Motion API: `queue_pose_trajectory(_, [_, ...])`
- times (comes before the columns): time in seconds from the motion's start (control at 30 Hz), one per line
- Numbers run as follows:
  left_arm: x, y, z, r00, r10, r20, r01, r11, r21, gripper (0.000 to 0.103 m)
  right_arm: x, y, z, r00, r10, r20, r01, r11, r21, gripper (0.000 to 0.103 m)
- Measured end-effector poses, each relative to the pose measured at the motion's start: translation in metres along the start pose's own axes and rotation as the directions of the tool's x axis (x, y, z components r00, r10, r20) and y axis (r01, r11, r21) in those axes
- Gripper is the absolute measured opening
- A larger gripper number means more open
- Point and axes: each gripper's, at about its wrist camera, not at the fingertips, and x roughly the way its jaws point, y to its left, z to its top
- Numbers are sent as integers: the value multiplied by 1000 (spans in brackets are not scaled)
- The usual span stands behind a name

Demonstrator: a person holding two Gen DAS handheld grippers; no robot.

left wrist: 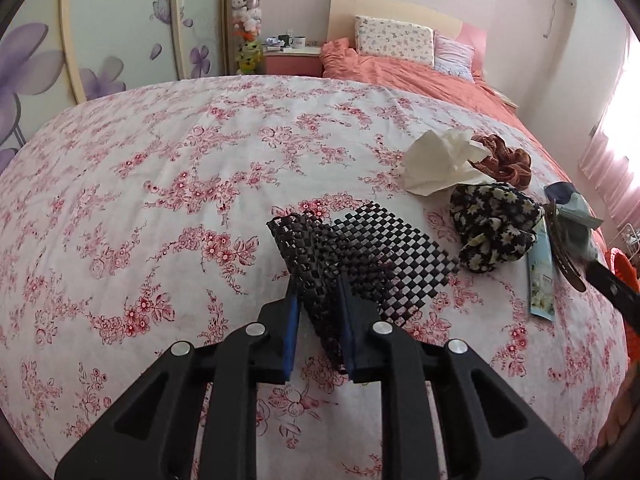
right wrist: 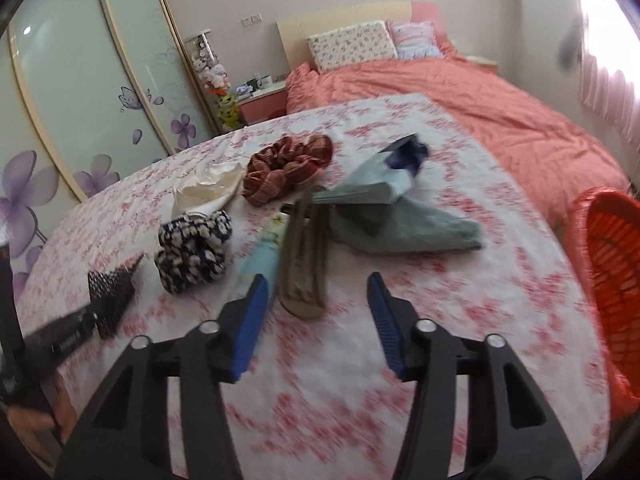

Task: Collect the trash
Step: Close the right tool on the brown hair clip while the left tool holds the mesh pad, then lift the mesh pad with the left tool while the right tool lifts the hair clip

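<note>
My left gripper (left wrist: 318, 292) is shut on a black mesh mat (left wrist: 372, 256), lifting its near edge off the floral cloth; the mat also shows in the right wrist view (right wrist: 114, 300). My right gripper (right wrist: 318, 284) is open and empty above the cloth, just short of a brown hair clip (right wrist: 302, 256). Beyond lie a crumpled white tissue (left wrist: 440, 160) (right wrist: 208, 190), a black floral scrunchie (left wrist: 496, 224) (right wrist: 192, 252), a red plaid scrunchie (left wrist: 506, 158) (right wrist: 288, 168), a light blue packet (left wrist: 542, 276) (right wrist: 260, 260) and a grey-green cloth (right wrist: 404, 232) under a torn bag (right wrist: 380, 184).
An orange plastic basket (right wrist: 616, 280) stands at the right edge of the table. A bed with a salmon cover (right wrist: 480, 112) lies behind. A wardrobe with flower doors (right wrist: 80, 100) stands at the left. A pink nightstand (left wrist: 292, 60) holds mugs.
</note>
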Motion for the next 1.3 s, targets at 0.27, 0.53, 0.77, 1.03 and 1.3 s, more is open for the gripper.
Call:
queue_pose_trajectory(0.27, [0, 7, -1, 999, -38, -1, 38, 999, -34, 20, 34, 8, 10, 998, -17, -66, 18, 1000, 10, 33])
queue_pose_trajectory(0.53, [0, 9, -2, 999, -44, -1, 44, 998, -38, 20, 50, 14, 19, 996, -46, -73, 46, 999, -2, 33])
queue_pose_trajectory(0.77, [1, 8, -1, 999, -41, -1, 41, 999, -34, 21, 44, 11, 13, 997, -42, -64, 40, 998, -44, 29])
queue_pose_trajectory(1.03, [1, 6, -1, 999, -39, -2, 39, 999, -29, 24, 41, 13, 10, 995, -76, -68, 71, 994, -78, 32])
queue_pose_trajectory(1.3, [5, -5, 5, 998, -54, -20, 54, 998, -11, 37, 47, 14, 13, 994, -84, -73, 77, 992, -100, 31])
